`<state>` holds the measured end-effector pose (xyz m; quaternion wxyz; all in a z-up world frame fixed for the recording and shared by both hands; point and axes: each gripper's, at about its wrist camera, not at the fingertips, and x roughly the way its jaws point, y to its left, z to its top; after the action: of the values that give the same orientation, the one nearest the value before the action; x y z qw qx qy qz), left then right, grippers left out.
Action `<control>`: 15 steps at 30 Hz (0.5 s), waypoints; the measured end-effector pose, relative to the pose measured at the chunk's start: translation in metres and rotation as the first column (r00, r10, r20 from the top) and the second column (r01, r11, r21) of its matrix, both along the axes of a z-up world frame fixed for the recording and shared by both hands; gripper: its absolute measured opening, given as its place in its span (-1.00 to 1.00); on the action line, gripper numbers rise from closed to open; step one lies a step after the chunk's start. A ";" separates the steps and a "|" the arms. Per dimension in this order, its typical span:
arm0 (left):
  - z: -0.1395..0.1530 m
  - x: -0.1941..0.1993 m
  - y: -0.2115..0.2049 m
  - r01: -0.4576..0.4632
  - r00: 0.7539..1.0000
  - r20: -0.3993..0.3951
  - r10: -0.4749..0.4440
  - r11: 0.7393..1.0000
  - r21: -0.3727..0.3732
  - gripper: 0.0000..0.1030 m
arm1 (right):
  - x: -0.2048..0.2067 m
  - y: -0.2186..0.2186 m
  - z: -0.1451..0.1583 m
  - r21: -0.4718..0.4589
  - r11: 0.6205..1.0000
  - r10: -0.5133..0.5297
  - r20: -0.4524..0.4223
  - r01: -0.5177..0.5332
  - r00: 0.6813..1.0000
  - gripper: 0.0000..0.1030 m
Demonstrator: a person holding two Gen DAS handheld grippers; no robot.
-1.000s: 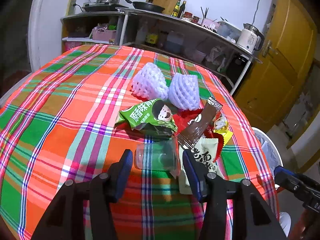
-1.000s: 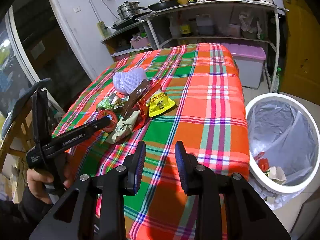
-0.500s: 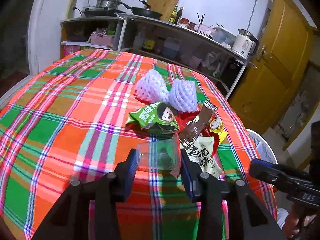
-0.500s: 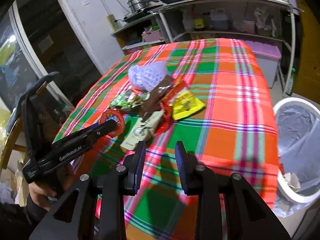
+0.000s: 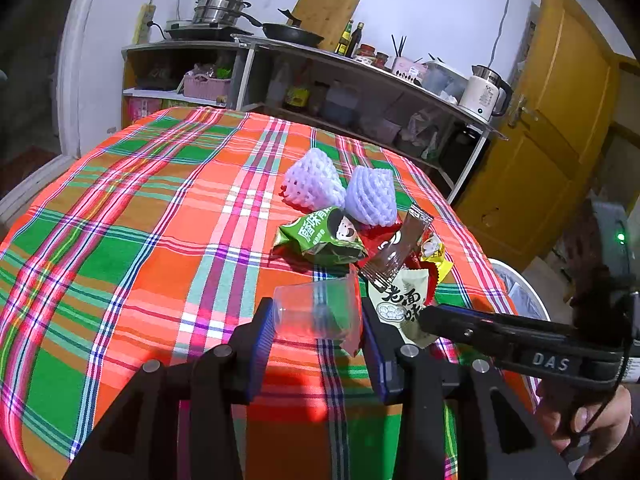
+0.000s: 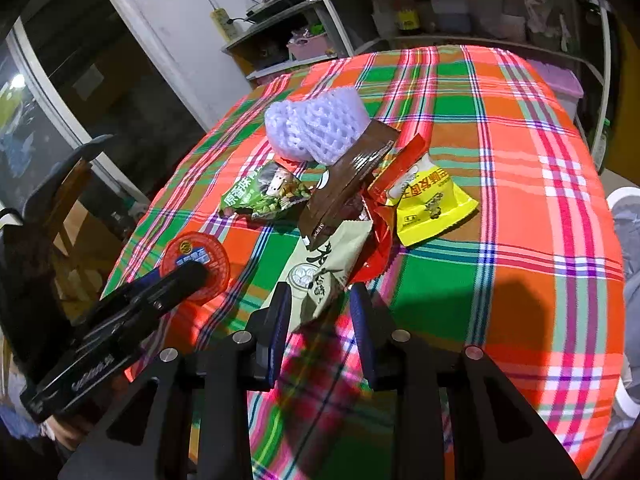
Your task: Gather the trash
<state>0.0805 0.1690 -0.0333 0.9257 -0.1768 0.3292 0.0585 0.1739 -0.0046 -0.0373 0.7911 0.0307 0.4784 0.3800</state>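
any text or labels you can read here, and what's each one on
"DAS": side of the right gripper, seen from the left wrist.
"老面": beige snack packet.
Green packet: Chinese print, too distorted to read.
Yellow packet: upside down and unreadable.
Kettle: figures too small.
Left gripper: side lettering blurred.

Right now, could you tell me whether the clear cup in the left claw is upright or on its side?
On its side: the cup lies sideways between the left claw fingers, red lid facing right.

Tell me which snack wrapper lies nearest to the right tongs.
The beige wrapper with black characters: its near end lies between the fingers of the right tongs. The brown, yellow and green wrappers lie farther away.
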 end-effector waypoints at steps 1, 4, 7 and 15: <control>0.000 0.000 0.000 -0.001 1.000 0.000 0.001 1.000 -0.001 -0.20 | 0.001 0.003 -0.001 -0.005 1.000 0.003 -0.004 -0.003 1.000 -0.39; 0.000 -0.001 0.000 0.002 1.000 -0.002 -0.002 1.000 -0.002 -0.20 | 0.002 0.008 -0.005 -0.018 1.000 0.005 -0.019 -0.005 1.000 -0.48; 0.000 -0.001 -0.003 0.008 1.000 -0.005 -0.008 1.000 0.000 -0.20 | 0.002 0.008 -0.006 -0.034 0.999 -0.006 -0.006 0.006 1.000 -0.70; 0.008 -0.002 -0.019 0.034 0.999 0.005 -0.034 0.999 0.015 -0.20 | -0.008 -0.010 0.005 -0.016 1.000 -0.019 0.038 0.019 0.999 -0.76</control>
<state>0.0781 0.1498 -0.0255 0.9286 -0.1645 0.3294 0.0450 0.1662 -0.0150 -0.0323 0.8038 0.0213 0.4661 0.3689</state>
